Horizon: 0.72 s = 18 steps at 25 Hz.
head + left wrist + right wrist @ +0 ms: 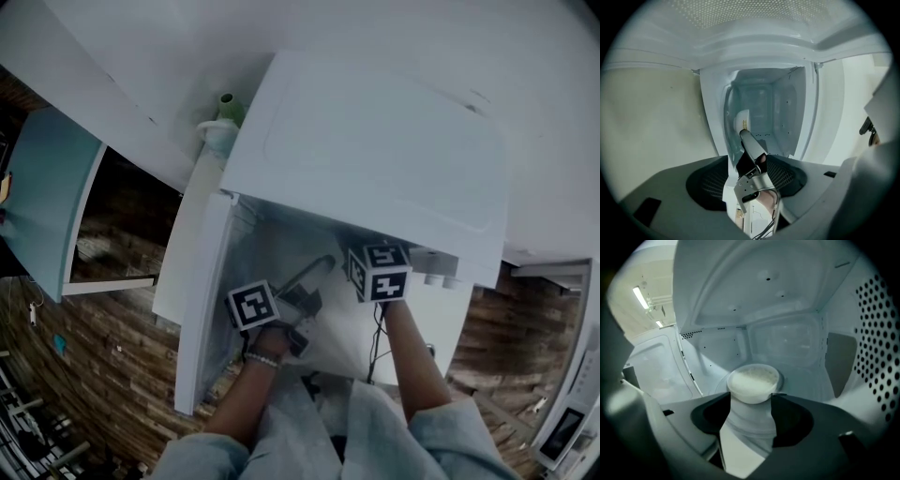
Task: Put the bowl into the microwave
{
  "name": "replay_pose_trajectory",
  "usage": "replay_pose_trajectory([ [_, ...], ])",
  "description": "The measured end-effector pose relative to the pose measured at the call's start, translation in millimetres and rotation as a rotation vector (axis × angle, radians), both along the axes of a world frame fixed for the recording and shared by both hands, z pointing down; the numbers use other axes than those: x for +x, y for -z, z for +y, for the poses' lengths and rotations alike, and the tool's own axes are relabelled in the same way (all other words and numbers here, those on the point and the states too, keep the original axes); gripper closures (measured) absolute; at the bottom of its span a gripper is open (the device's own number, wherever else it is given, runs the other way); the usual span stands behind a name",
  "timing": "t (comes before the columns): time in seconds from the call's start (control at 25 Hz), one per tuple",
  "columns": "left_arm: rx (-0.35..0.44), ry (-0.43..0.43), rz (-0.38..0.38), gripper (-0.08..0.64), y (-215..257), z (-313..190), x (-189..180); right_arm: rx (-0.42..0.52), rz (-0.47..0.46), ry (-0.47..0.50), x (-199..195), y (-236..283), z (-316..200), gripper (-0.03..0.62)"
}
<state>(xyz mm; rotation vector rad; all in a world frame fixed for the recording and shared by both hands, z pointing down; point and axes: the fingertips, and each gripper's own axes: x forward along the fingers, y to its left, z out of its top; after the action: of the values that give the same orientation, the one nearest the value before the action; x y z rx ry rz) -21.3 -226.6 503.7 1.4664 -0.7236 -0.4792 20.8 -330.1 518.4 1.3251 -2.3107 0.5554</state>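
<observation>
Bowl (753, 380), filled with something white and grainy, sits deep inside the microwave (375, 141), pinched at its sides by the tips of the right gripper (752, 397) just above the cavity floor (801, 392). I cannot tell whether its base is resting on the floor yet. The left gripper (746, 164) has its jaws apart, with the edge of the open door (731, 206) between them. If the bowl is let go while it is off the floor or tilted, the filling could spill. If a jaw catches the rim on the way out, it could drag the bowl back. A loose door could swing onto the arm.
</observation>
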Motion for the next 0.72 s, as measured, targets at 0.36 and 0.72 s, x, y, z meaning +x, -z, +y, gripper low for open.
replay_pose_trajectory([
  [0.36, 0.163, -0.029, -0.109, 0.383, 25, -1, 1, 0.018, -0.054, 0.033, 4, 21, 35, 0.328],
  [0.72, 0.240, -0.065, -0.233, 0.534, 47, 12, 5, 0.086, -0.091, 0.036, 20, 55, 75, 0.508],
])
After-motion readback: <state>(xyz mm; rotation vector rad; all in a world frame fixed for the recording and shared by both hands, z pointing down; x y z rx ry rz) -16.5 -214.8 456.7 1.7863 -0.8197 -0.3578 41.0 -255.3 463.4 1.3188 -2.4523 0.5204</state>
